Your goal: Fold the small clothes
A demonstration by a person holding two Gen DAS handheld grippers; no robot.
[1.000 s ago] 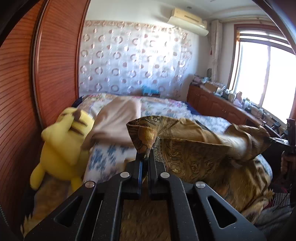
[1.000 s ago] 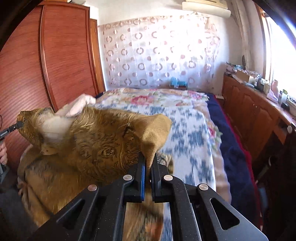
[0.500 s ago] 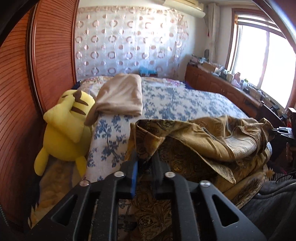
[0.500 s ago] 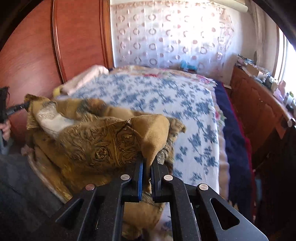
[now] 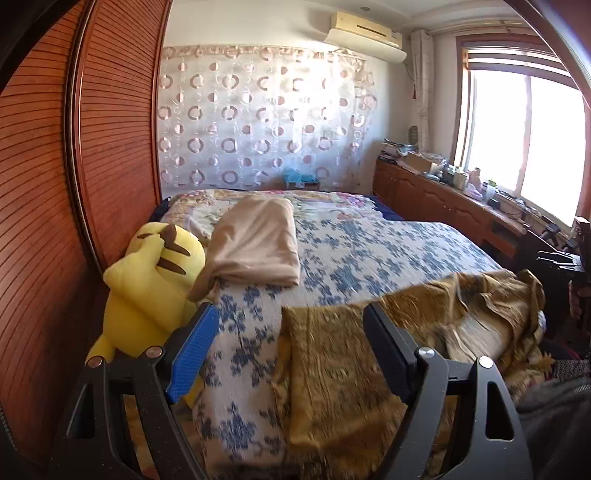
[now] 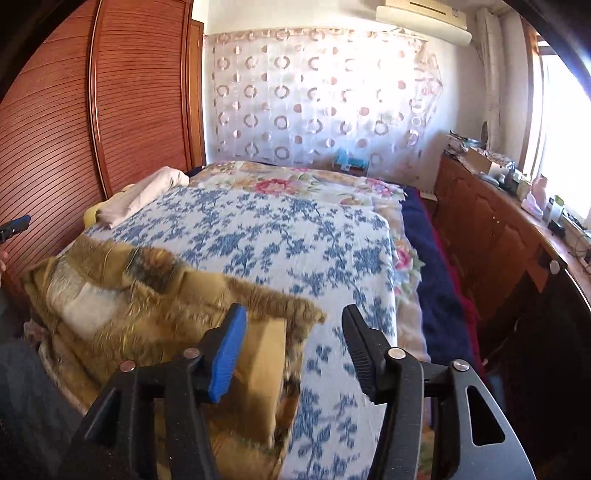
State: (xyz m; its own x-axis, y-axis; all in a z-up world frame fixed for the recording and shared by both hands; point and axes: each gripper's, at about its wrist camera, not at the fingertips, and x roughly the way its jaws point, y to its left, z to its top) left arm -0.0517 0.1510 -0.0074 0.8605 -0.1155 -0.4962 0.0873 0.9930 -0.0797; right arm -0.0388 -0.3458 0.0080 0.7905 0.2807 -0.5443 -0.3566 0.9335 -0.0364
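Bedroom, bright daylight from a window (image 5: 528, 147) on the right. Bed (image 5: 369, 251) filling the middle, spread with a blue-and-white floral cover; flowered quilt at the far end, dark blue blanket (image 6: 436, 280) down the right edge. Slatted wooden wardrobe (image 5: 55, 184) along the left. Sheer curtain with ring pattern (image 5: 258, 118) across the far wall, air conditioner (image 5: 364, 31) above it. Low wooden cabinet (image 6: 491, 229) on the right, its top cluttered with small items too small to name. Yellow plush toy (image 5: 147, 288) propped against the bed's left side, folded beige cloth (image 5: 258, 240) just beside it on the cover.

Golden patterned garment (image 5: 332, 362) lying across the near edge of the bed, draped partly over the side, rumpled toward the right with a pale lining showing. Left gripper (image 5: 288, 347) spread wide, jaws just been opening, nothing pinched; left end of the garment lying below and between the fingers, free of the pads. Right gripper (image 6: 291, 354) likewise released, jaws just been opening; right corner of the garment (image 6: 147, 314) resting on the cover between the fingers, close by the blue pad (image 6: 227, 354), whether brushing it cannot be told. From the right wrist view, tip of the other gripper just in sight at the far left edge.
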